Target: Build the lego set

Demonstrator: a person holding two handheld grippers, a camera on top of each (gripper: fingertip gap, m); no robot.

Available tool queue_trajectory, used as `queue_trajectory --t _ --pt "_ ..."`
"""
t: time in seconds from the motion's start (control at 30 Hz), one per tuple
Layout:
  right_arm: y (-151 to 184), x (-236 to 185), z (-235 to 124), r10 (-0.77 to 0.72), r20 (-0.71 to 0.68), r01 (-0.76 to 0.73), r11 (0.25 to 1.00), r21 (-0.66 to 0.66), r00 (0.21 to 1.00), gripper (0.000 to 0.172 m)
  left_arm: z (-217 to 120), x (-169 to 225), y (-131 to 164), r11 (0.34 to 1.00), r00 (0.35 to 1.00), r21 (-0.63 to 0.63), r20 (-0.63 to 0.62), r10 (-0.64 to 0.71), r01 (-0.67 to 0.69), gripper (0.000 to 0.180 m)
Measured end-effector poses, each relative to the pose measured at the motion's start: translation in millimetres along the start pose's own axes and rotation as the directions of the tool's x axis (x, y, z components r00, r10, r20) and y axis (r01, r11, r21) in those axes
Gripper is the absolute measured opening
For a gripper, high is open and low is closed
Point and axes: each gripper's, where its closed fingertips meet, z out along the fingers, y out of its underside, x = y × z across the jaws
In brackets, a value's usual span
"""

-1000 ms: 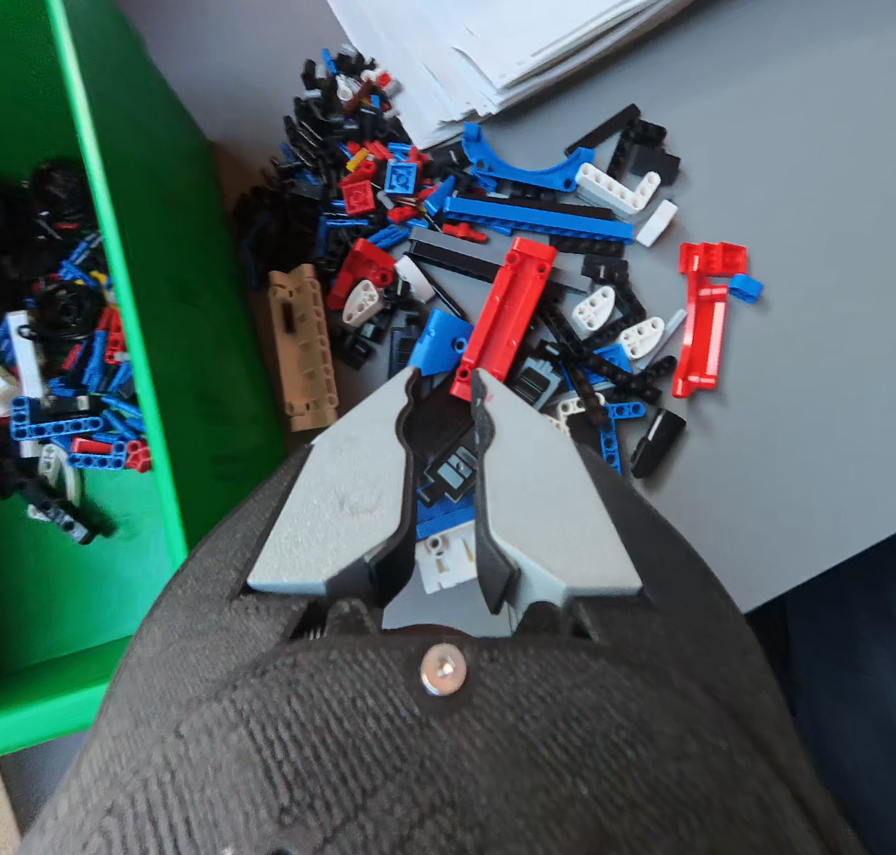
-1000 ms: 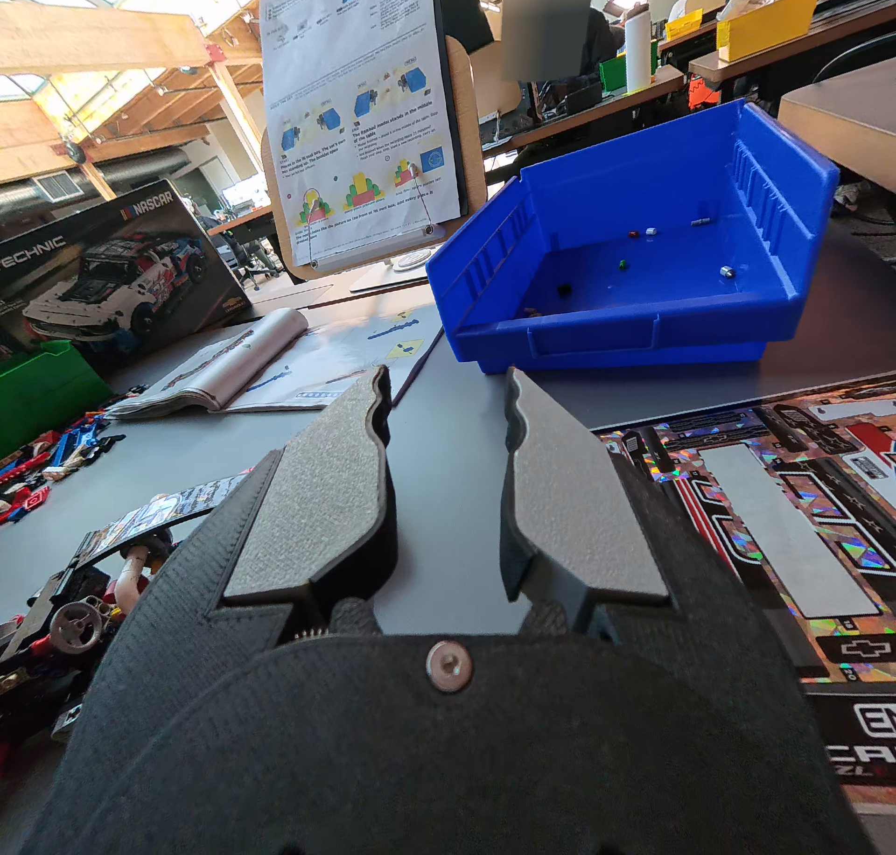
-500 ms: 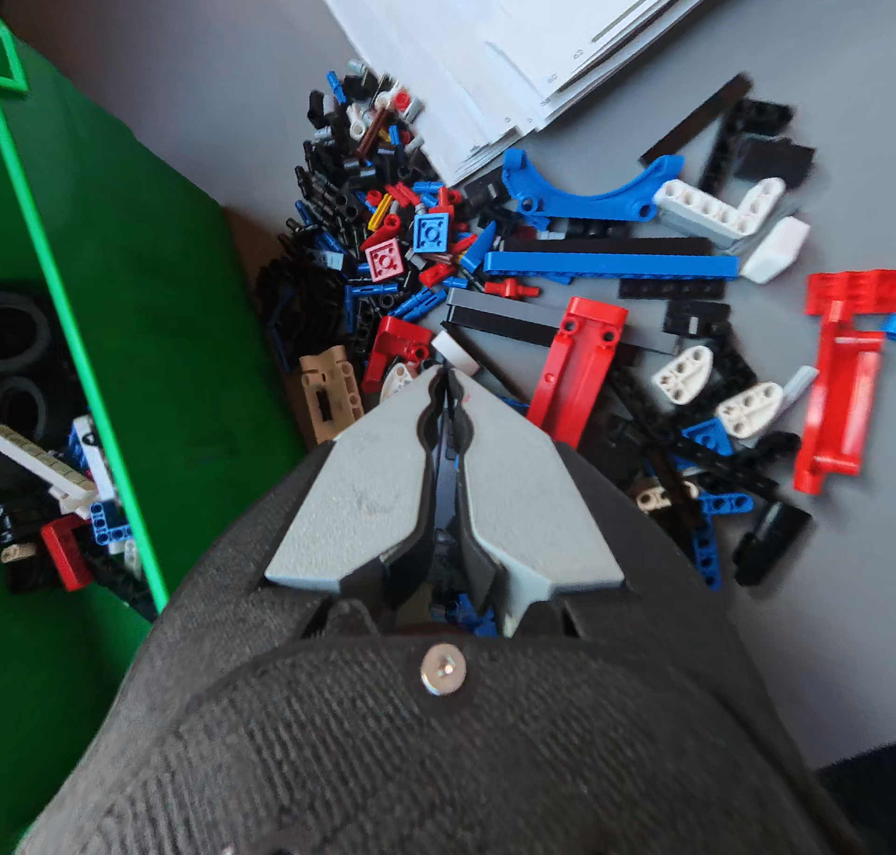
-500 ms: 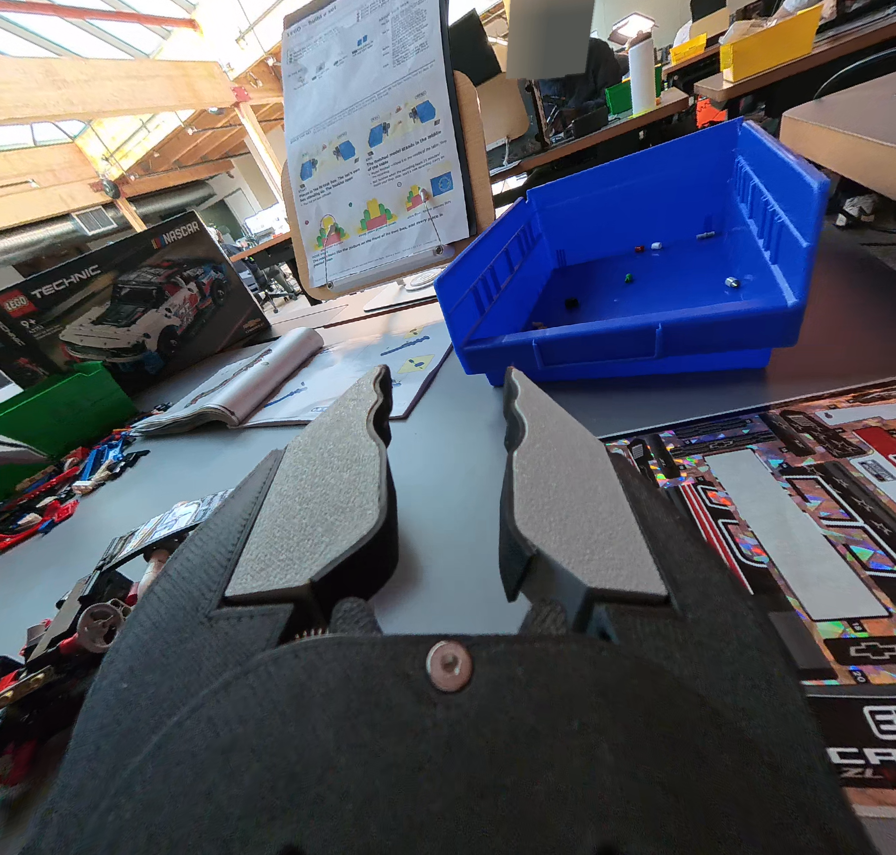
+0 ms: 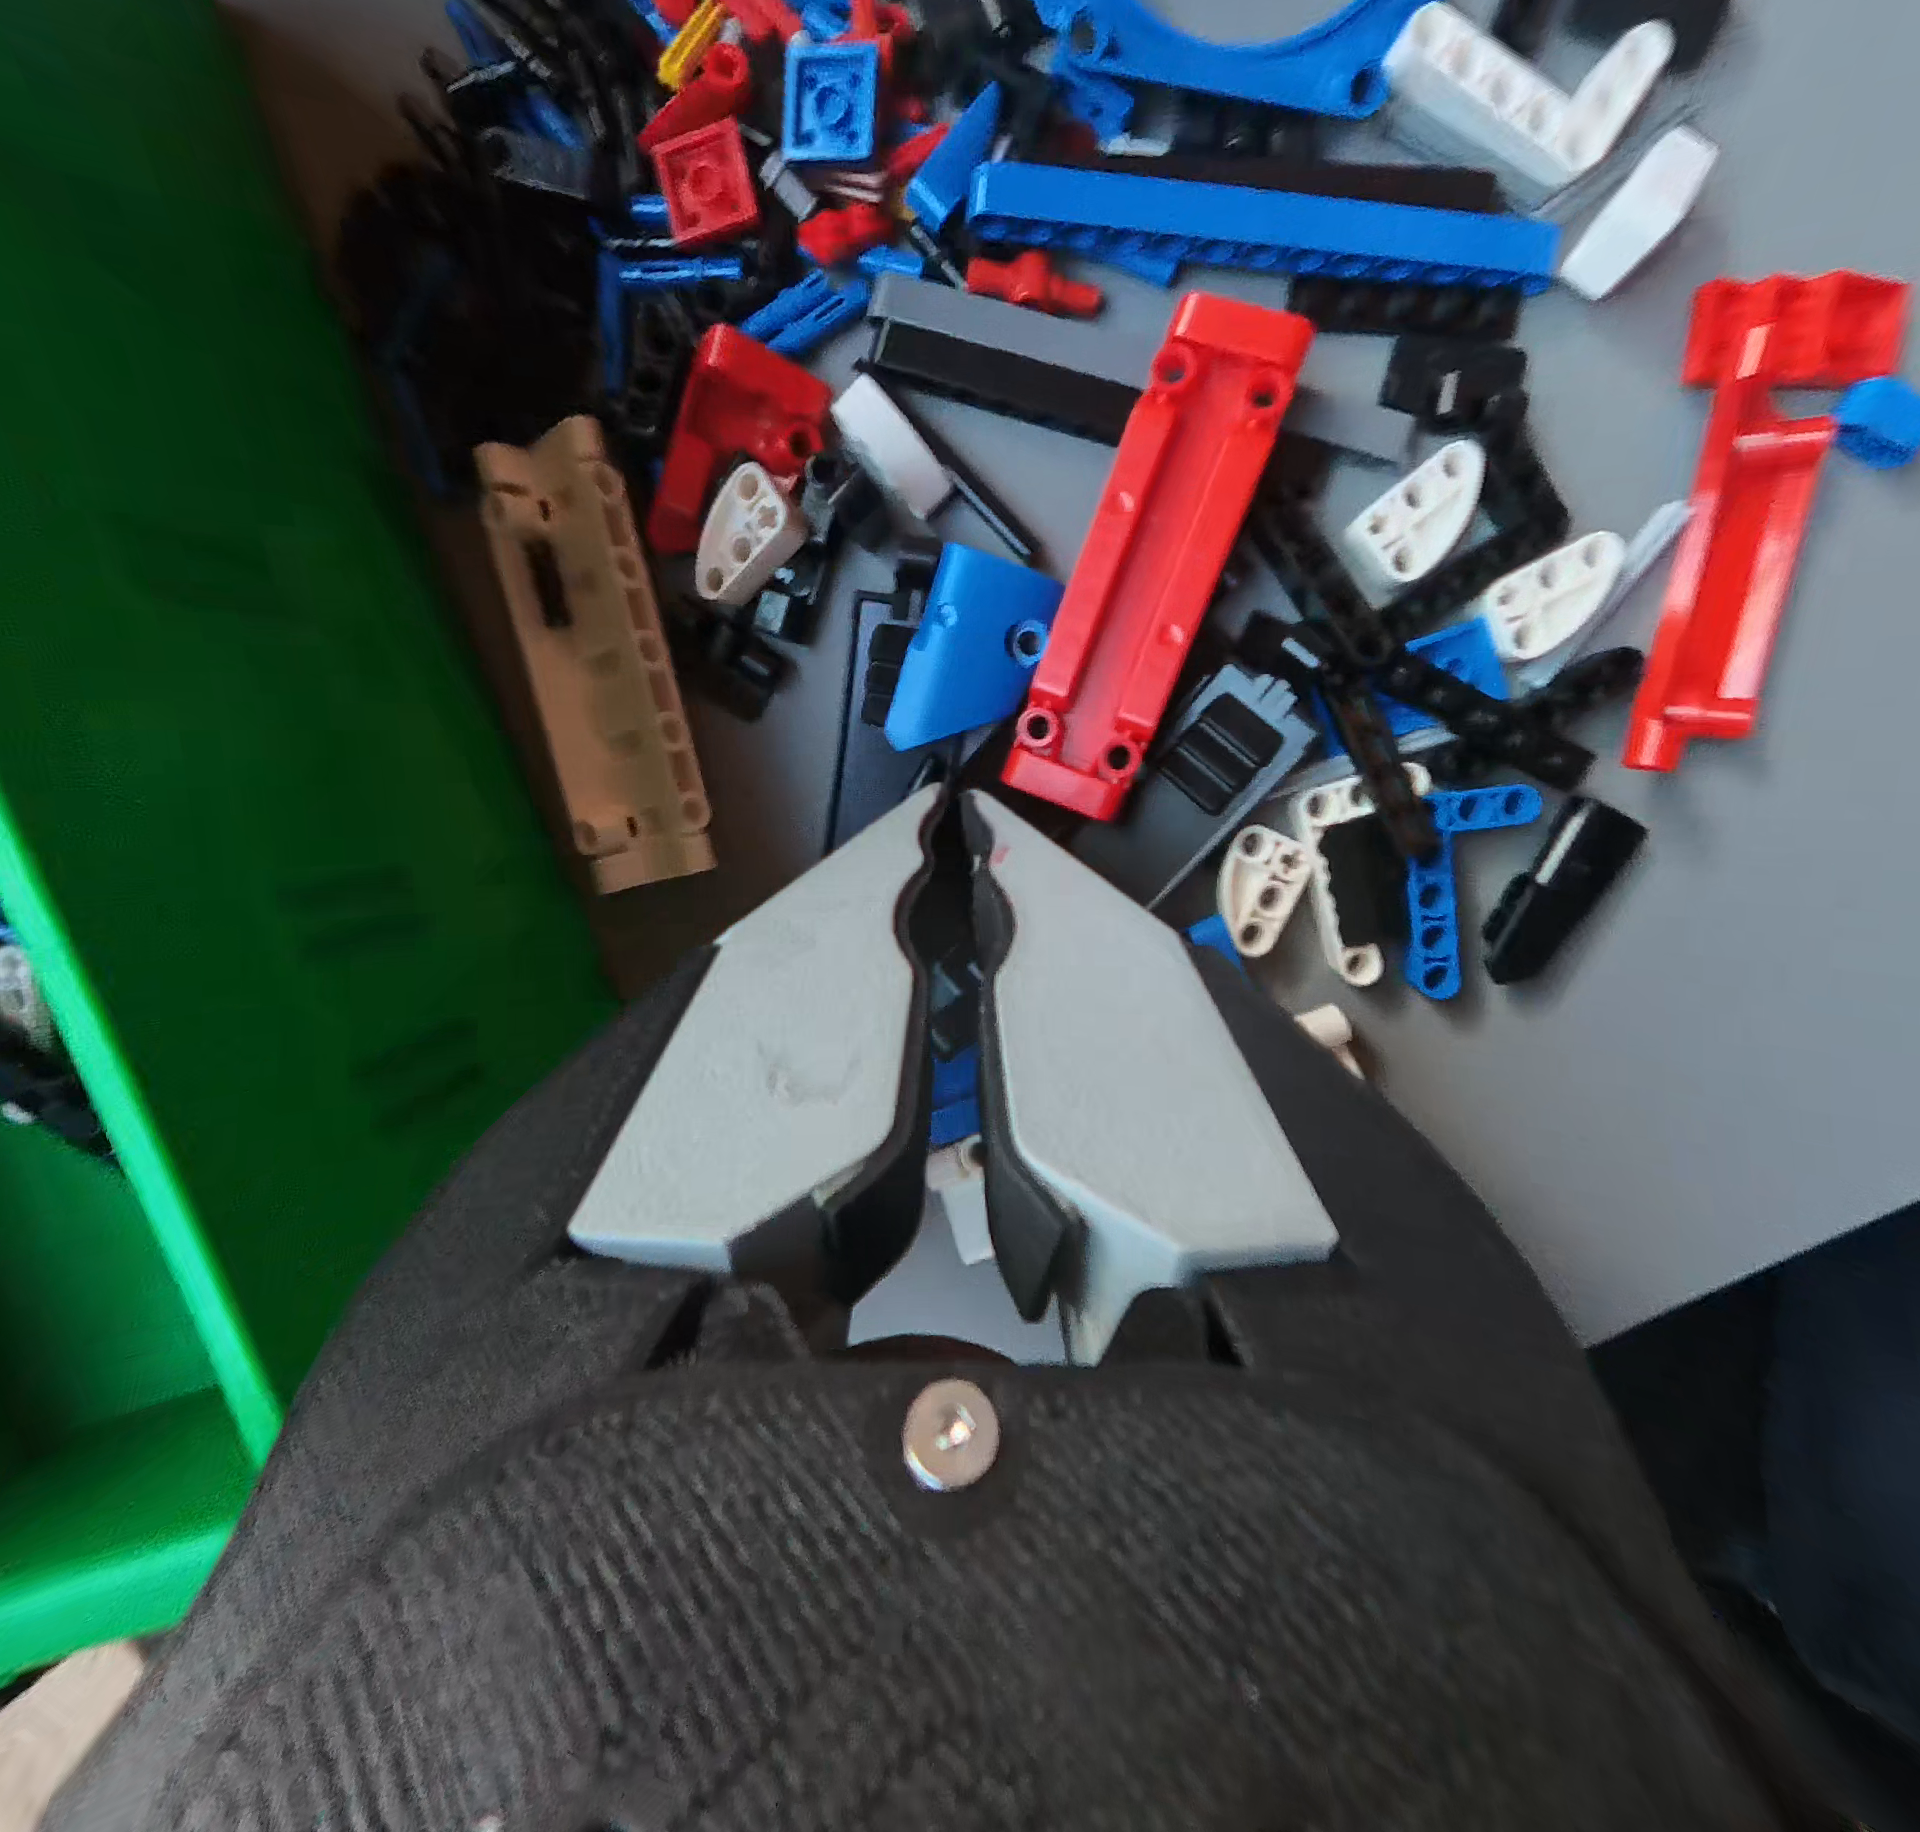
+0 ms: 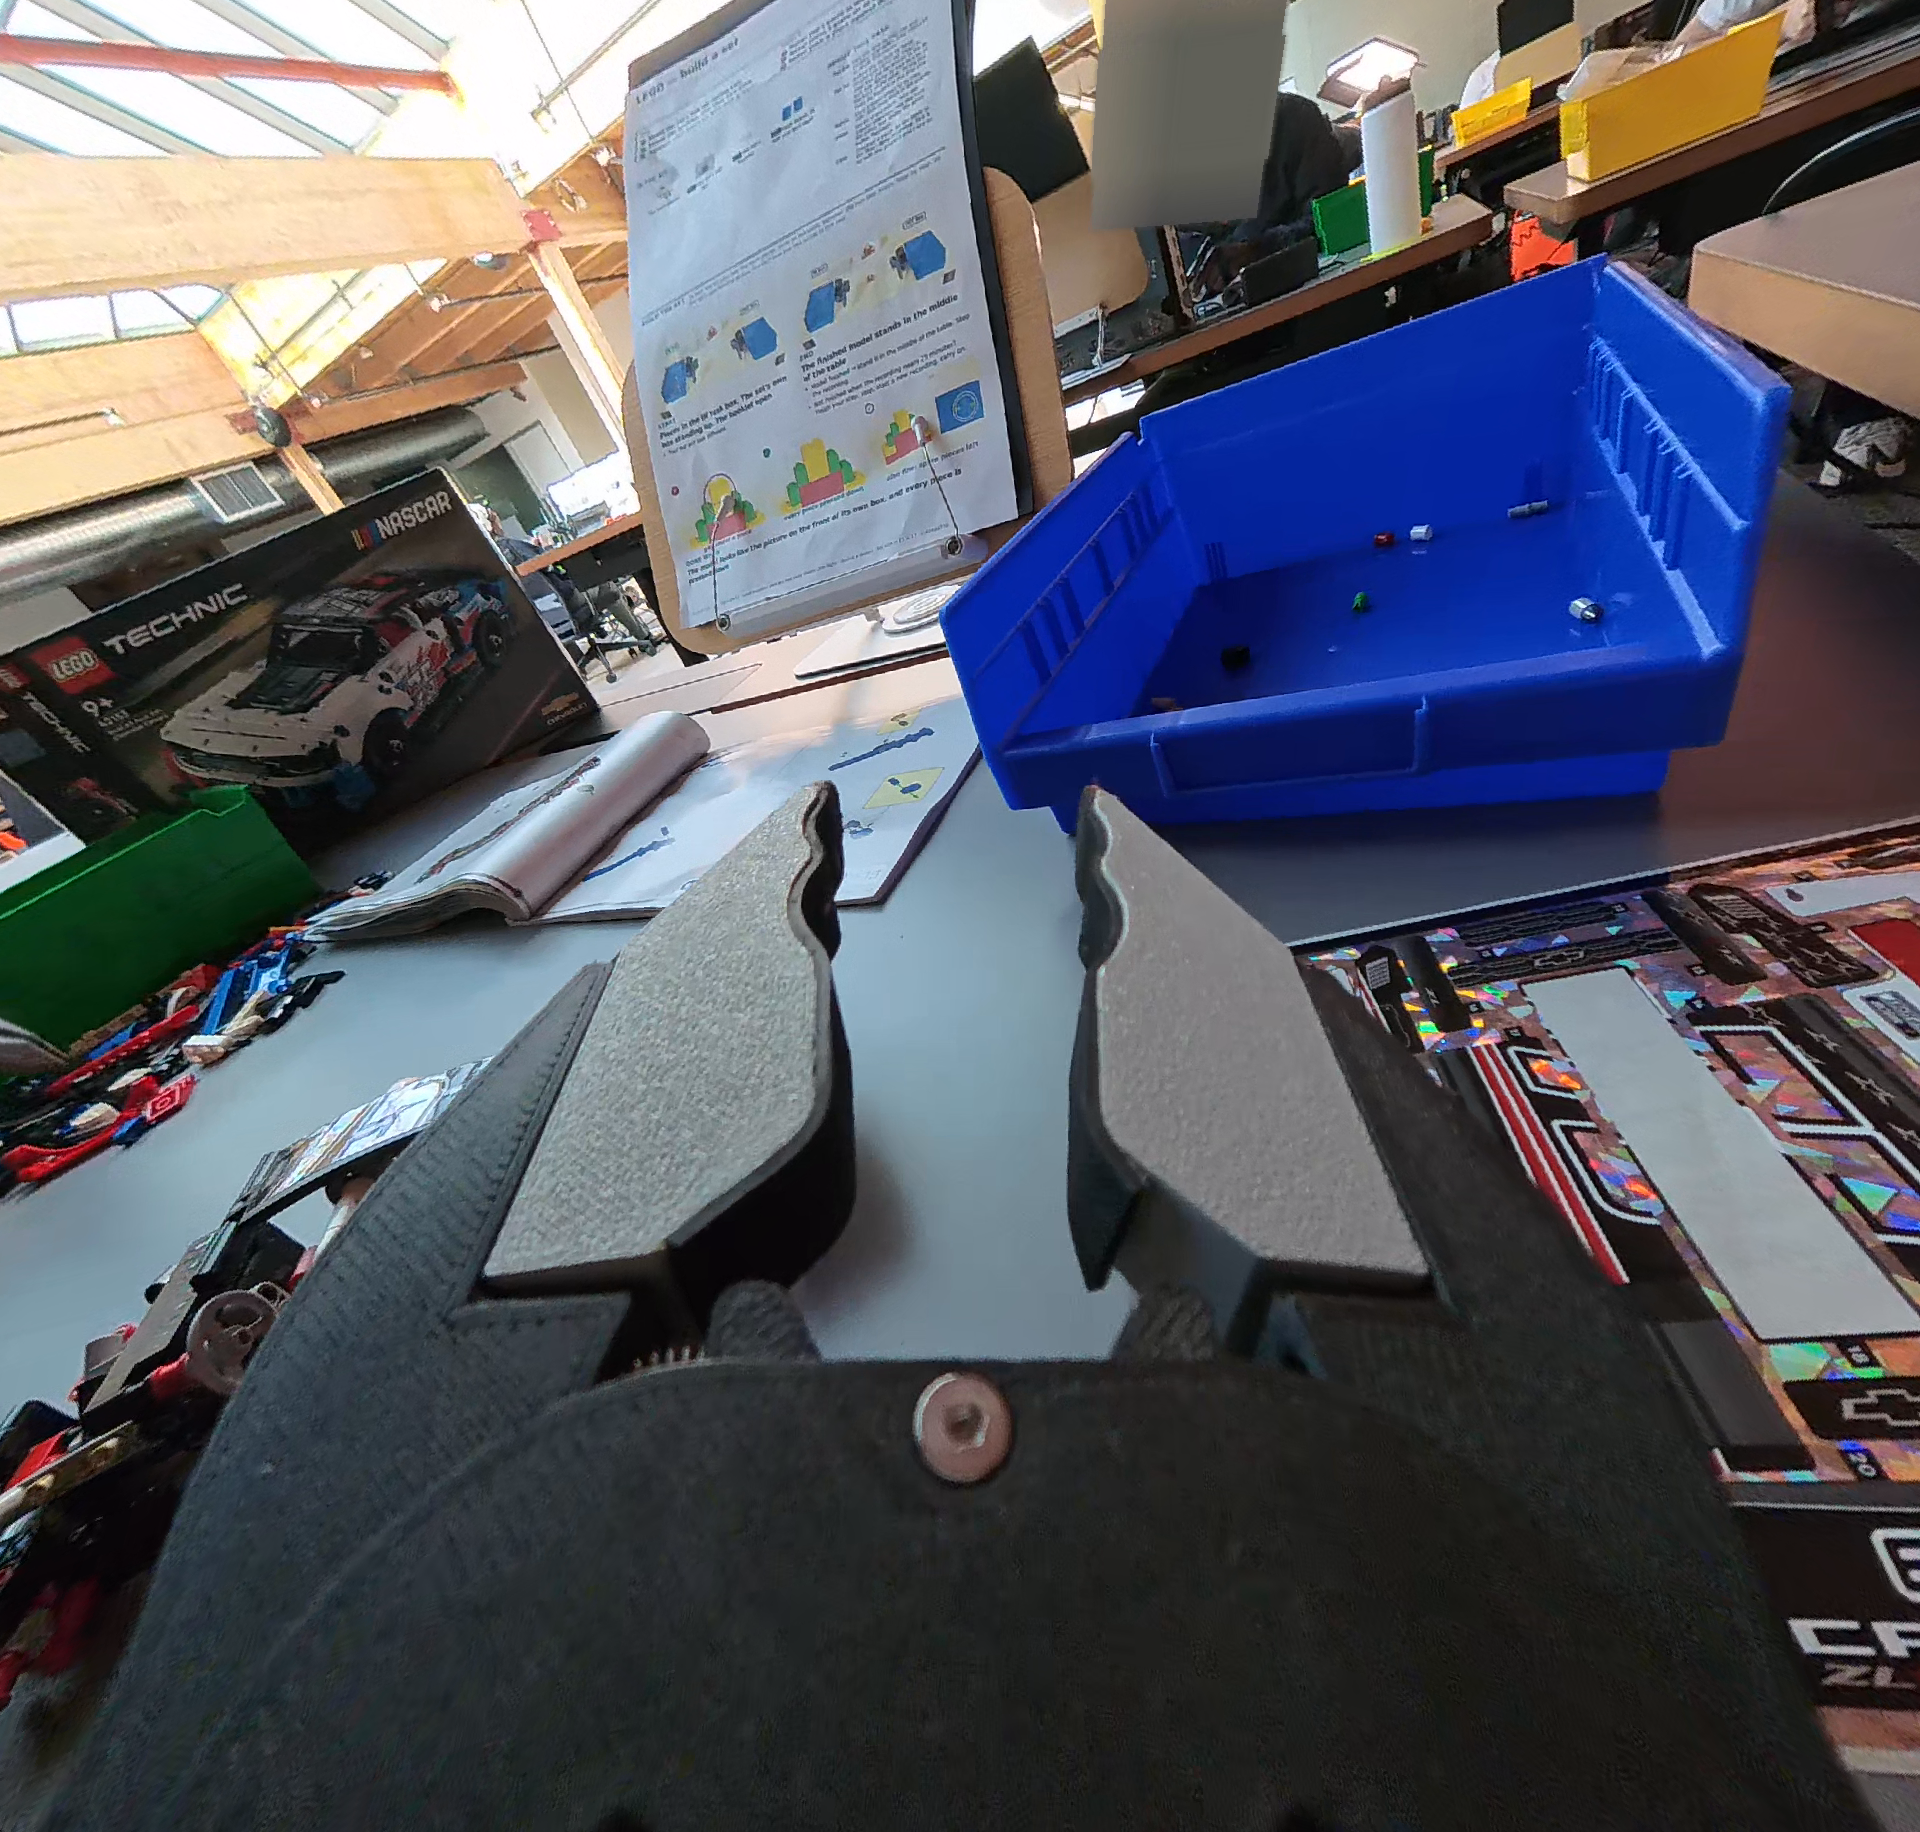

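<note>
Tongs, left (image 5: pixel 956 816): closed together over loose plastic building pieces on grey desk (image 5: pixel 1714 1003), tips just beside long red channel-shaped panel (image 5: pixel 1153 556) and curved blue panel (image 5: pixel 966 660). Pieces judged light, stiff, slick. Tongs, right (image 6: pixel 956 878): apart, empty, near blue plastic bin (image 6: pixel 1351 754).

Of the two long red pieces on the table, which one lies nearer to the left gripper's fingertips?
The red panel with round holes, ending just beyond the left gripper; the other red piece lies far right.
</note>
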Motion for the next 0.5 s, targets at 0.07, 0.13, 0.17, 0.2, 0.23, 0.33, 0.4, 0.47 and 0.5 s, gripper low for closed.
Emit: queue_trajectory --t 0.07,0.13,0.17,0.2,0.23,0.33,0.4,0.47,0.5 --pt "0 0 0 0.002 -0.001 -0.002 1.000 0.002 1.000 0.042 -12 -10 -11 0.997 0.999 0.062 0.023 -0.040 0.039 0.000" --pt "0 0 0 0.005 0.001 -0.005 1.000 -0.002 1.000 0.042 -39 -26 -31 0.983 0.994 0.165 0.058 -0.087 0.077 0.000" --pt "1 0 1 0.005 0.001 -0.005 1.000 -0.004 1.000 0.042 -52 -28 -39 0.976 0.995 0.204 0.054 -0.086 0.074 0.000" --pt "1 0 1 0.005 0.002 -0.005 1.000 -0.006 1.000 0.042 -61 -29 -43 0.975 0.996 0.215 0.055 -0.073 0.060 0.000" --pt "1 0 1 0.003 0.002 -0.003 1.000 -0.007 1.000 0.041 -65 -30 -42 0.980 0.996 0.196 0.064 -0.056 0.042 0.000" --pt "1 -1 0 0.003 0.007 -0.003 1.000 -0.003 1.000 0.039 -55 -34 -32 0.995 0.994 0.103 0.103 -0.020 0.010 0.000" --pt "0 -1 -1 0.004 0.006 -0.004 1.000 0.004 1.000 0.039 -49 -40 -33 0.995 0.987 0.097 0.157 -0.019 0.003 0.000" --pt "-1 0 -1 0.008 0.006 -0.008 1.000 0.010 1.000 0.038 -50 -46 -42 0.989 0.979 0.143 0.190 -0.068 0.041 0.000" --pt "-1 0 -1 0.012 0.005 -0.012 1.000 0.010 1.000 0.038 -51 -48 -48 0.981 0.976 0.174 0.183 -0.120 0.088 0.000"
